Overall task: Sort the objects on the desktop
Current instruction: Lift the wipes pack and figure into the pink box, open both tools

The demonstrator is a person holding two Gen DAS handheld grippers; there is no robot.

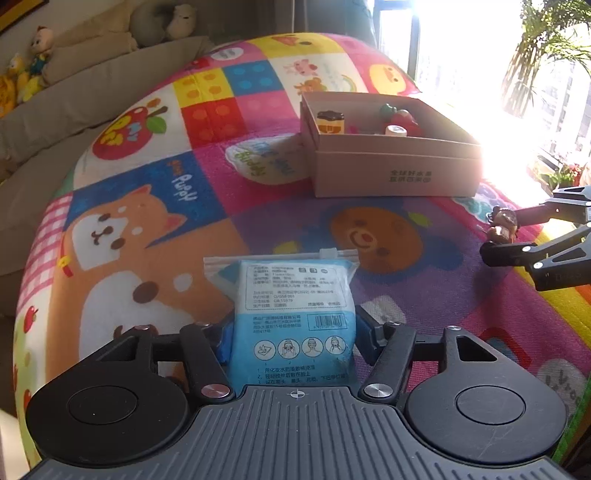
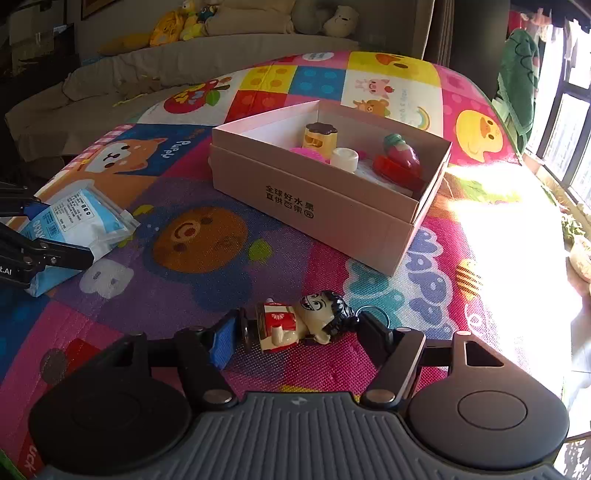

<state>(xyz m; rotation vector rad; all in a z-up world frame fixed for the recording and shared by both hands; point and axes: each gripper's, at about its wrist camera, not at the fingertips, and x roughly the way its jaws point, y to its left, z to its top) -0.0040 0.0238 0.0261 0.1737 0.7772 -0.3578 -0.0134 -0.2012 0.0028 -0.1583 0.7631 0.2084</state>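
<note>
- Colourful play mat [image 1: 155, 206] holds everything. Left view: left gripper [image 1: 291, 334] squeezes the blue packet [image 1: 291, 314]; lift it slowly toward the box [image 1: 395, 173].
- Right view: right gripper [image 2: 299, 332] pinches the toy figure [image 2: 299, 325], lying near the box; grip it gently.

A bright patchwork play mat [image 1: 229, 192] printed with cartoon animals is spread across the floor. Behind it, a beige sofa [image 2: 155, 70] is lined with plush toys [image 2: 177, 22]. Strong sunlight is admitted through a window [image 2: 569, 140], beside which a green potted plant [image 1: 546, 48] is seen.
</note>
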